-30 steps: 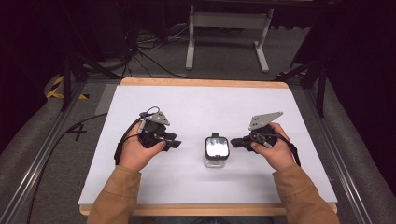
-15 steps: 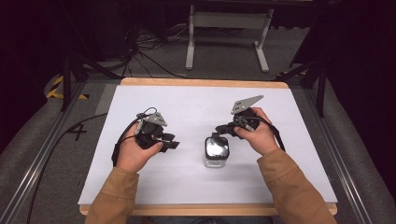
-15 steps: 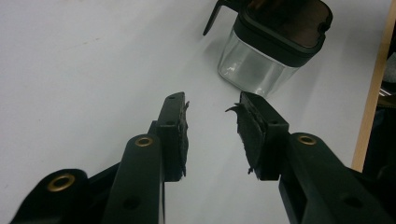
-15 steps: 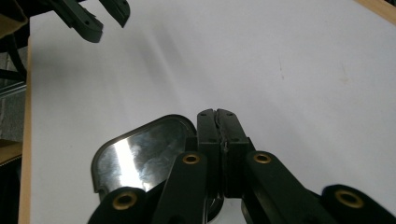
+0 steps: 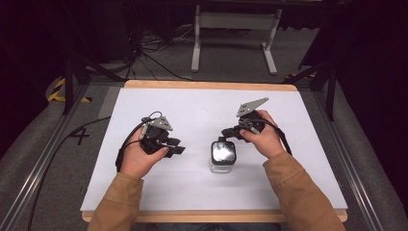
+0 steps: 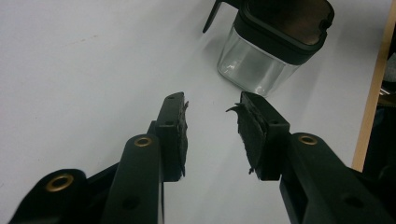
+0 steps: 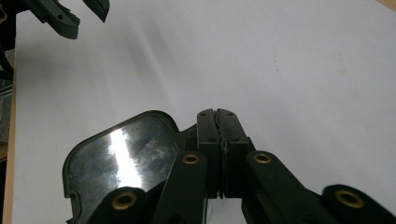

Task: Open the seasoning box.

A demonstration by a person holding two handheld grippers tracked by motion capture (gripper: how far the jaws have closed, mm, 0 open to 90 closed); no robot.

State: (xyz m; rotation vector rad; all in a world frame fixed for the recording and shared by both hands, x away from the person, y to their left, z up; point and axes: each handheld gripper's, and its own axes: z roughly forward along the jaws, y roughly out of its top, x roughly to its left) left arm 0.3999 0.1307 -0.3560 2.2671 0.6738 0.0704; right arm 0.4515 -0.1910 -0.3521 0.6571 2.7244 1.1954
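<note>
I have a small clear jar (image 5: 223,156) with a black lid standing upright near the middle of the white table (image 5: 202,113), a little toward my side. My right gripper (image 5: 230,133) is the nearer one by far: in the high view its tip sits just above and beyond the far edge of the lid, and in the right gripper view its jaws are pressed flat together with nothing between them, the shiny lid lying just left of and below them. Whether the tip touches the lid rim or a tab on it I cannot tell; it looks close enough to. My left gripper (image 5: 177,149) rests well apart from the jar, off to its left, jaws parted to a middling gap and empty, pointing roughly at the jar's glass side, as the left gripper view shows. I judge any next move hinges on the right tip at the lid's far edge, since the jar is squat with no long axis to line up on.
</note>
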